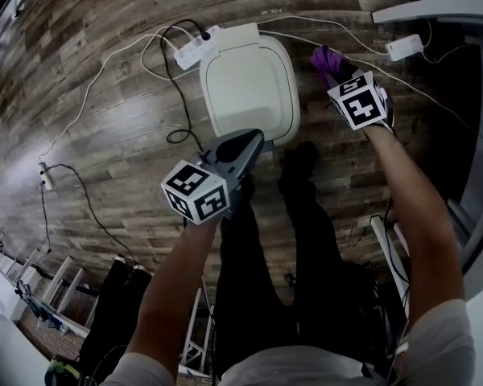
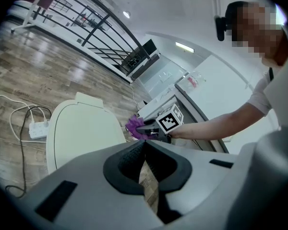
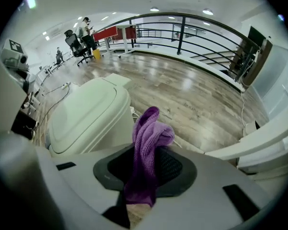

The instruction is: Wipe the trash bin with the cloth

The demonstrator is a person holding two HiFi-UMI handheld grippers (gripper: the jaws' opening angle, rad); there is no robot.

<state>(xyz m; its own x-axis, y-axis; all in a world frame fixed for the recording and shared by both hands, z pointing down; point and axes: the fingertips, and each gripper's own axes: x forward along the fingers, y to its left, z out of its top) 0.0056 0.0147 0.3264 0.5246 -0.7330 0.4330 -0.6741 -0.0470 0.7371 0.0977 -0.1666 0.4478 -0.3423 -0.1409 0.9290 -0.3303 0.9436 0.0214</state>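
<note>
Standing person, 2 grippers, wood floor [image 1: 105,119].

- Trash bin [image 1: 249,83]: pale, lid down, upright on floor ahead of person's feet.
- Left gripper [image 1: 253,140]: fingers pressed together, nothing between them; tip over bin's near edge. Contact with lid unclear.
- Right gripper [image 3: 144,172]: fingers part-way apart, clamped on purple cloth [image 3: 147,147]; cloth bunches up past fingertips.
- Cloth held just beside bin's right side, off lid.
- White power strip [image 1: 195,48] with cables on floor behind bin.
</note>
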